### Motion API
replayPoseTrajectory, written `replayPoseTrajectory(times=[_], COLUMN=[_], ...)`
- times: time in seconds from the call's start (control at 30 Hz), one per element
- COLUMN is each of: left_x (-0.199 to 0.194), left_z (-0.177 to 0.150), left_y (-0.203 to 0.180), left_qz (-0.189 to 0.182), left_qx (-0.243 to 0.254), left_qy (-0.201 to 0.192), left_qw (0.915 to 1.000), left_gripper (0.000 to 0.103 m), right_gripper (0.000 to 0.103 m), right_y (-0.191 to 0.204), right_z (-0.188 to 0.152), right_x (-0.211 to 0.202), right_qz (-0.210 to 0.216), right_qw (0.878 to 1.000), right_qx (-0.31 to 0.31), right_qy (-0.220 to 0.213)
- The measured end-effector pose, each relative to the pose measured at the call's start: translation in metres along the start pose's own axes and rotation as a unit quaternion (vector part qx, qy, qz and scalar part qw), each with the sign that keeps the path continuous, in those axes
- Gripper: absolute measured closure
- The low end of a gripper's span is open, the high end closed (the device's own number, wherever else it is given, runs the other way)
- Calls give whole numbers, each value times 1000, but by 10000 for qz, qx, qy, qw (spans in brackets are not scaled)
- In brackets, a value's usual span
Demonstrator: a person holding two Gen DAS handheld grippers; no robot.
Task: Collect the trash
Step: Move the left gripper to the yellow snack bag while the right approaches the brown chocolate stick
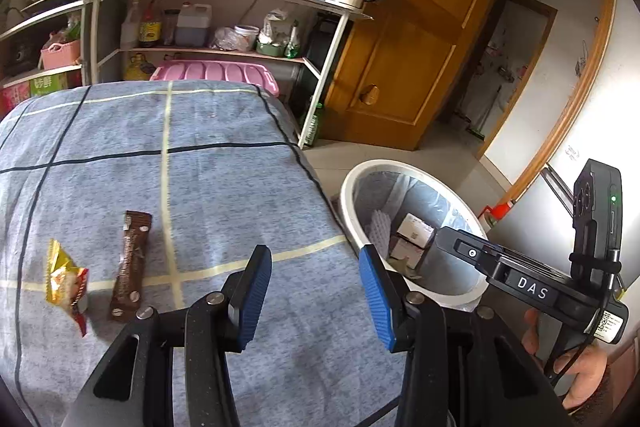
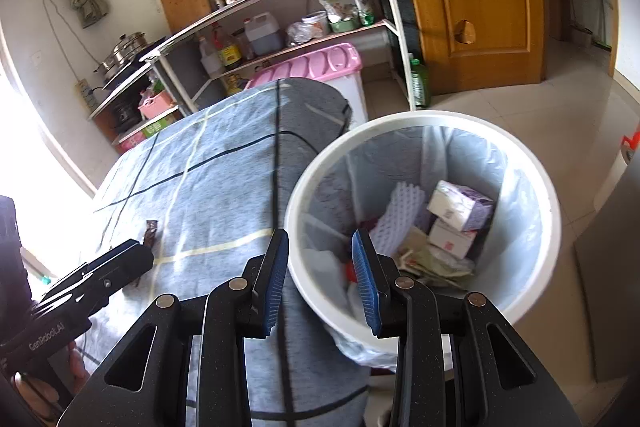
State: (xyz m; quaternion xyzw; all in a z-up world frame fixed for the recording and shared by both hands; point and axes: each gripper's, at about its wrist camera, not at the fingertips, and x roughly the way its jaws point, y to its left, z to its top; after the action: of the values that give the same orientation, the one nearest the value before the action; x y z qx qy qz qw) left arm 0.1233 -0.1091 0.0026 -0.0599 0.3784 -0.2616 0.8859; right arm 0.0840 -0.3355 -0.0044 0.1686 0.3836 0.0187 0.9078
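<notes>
While both grippers gape empty, right gripper (image 2: 320,279) w/ "DAS" tag hangs over bin (image 2: 420,119); left gripper (image 1: 316,291) reads "GenRobot.AI".

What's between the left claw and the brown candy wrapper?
Nothing but bare blue checked cloth. The left wrist view shows the open left claw right of the brown wrapper, with only cloth between them.

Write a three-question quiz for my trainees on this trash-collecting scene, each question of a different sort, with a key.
1. True or false: the left claw holds the brown wrapper.
2. Where does the gold wrapper lie? A. in the bin B. on the checked cloth C. on the shelf
3. Fill in: the white bin is lined with a plastic ____.

Key: 1. false, it is open and empty; 2. B; 3. bag.
</notes>
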Motion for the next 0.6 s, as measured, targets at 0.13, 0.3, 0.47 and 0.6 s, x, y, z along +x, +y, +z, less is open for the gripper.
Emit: replayPoseTrajectory(times=[0.13, 0.3, 0.47, 0.6], left_x=[-16, -35, -47, -52], left_z=[-5, -13, -23, -29], left_y=[27, 64, 102, 124], left_qz=[307, 728, 1052, 1214], left_qx=[-181, -455, -777, -918], left_qy=[-118, -215, -187, -147], left_qw=[9993, 9961, 9912, 9882], left_gripper=[54, 52, 47, 47], right_gripper=[69, 69, 69, 69], right_y=[20, 46, 69, 83], right_z=[-3, -8, -14, -19], right_x=[8, 21, 30, 38], right_qz=[173, 377, 522, 587], right_qw=[9998, 9987, 9972, 9960], right_qx=[-129, -288, -470, -581], right_qy=[56, 181, 273, 350])
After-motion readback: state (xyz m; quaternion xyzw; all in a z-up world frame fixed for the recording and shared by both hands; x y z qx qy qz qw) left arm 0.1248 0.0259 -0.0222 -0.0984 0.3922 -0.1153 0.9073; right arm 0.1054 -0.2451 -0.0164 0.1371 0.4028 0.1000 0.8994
